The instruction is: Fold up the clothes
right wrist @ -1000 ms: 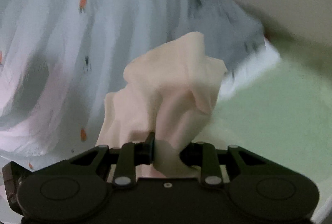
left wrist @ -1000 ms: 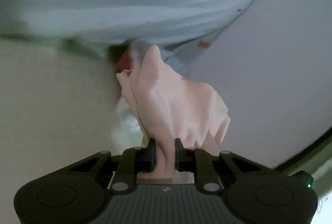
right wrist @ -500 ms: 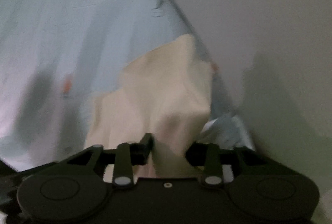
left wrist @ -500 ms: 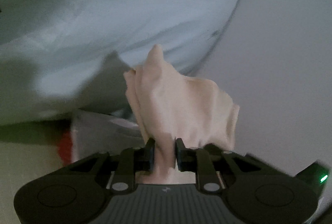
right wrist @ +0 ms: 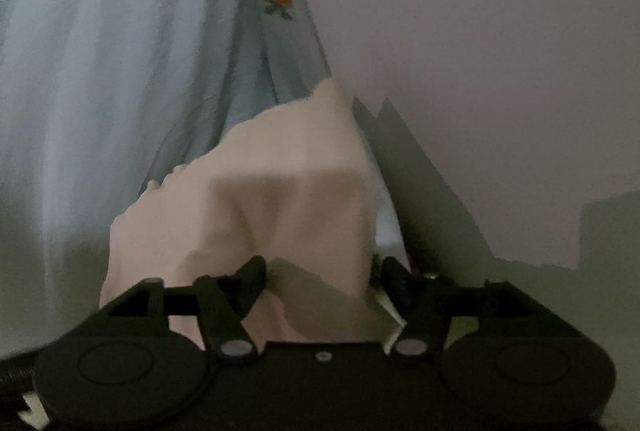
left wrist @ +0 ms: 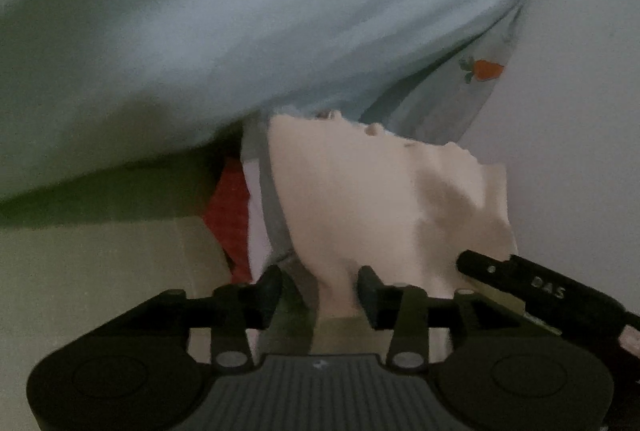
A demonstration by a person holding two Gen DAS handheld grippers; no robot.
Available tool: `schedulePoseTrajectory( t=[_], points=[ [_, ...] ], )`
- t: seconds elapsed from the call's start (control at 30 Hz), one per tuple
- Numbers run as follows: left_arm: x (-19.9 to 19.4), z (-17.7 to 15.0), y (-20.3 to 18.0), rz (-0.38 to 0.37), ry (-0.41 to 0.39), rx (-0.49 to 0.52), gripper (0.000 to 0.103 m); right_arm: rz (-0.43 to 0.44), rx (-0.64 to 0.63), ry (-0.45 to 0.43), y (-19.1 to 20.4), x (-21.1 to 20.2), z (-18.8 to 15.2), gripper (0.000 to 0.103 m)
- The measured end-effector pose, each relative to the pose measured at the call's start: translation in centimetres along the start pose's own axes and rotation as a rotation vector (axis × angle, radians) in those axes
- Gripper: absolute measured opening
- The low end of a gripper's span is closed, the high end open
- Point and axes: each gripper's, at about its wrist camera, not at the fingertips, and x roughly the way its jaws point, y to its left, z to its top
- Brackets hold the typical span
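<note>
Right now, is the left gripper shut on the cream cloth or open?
Open, and opening. The left gripper shows a gap beside its left finger; the cream cloth sits between the fingers, against the right one, not pinched.

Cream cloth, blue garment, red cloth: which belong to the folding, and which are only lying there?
Belong to the job:
- cream cloth, between the opening jaws of both the left gripper and the right gripper
- blue garment with carrot print

Lying about:
- red cloth, partly hidden

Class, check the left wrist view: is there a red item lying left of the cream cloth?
Yes: a red item shows just left of the cream cloth, partly tucked under the pale blue fabric.
</note>
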Motion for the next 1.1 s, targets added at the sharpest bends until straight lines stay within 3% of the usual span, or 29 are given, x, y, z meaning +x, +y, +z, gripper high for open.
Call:
schedulePoseTrajectory(
  t=[0.1, 0.2, 0.4, 0.8, 1.1],
  points=[
    [-2.4, -0.1, -0.5, 0.013, -0.06, 0.075, 0.064, -0.015, -0.046, -0.048, 1.2, -2.6, -0.6, 0.09],
    [-5.9, -1.2, -1.0, 0.003, -0.105, 0.133, 0.079, -0.023, -0.068, -0.088, 1.9, -5.6, -1.4, 0.097],
    [-11.2, -3.9, -2.4, -0.023, -0.132, 0.213, 0.1, 0.014, -0.029, -0.074, 0.4, -11.9, -2.3, 0.097],
    [-18.4, -12.6, -2.7, -0.022, -0.093, 0.24, 0.103, -0.072, -0.088, -0.033, -0.8, -20.9, -10.7, 0.098],
    [-21.0, -15.4, -3.2, -0.008, -0.087, 0.311, 0.103, -0.099, -0.066, 0.009, -2.3, -23.3, -15.4, 0.103]
  ],
)
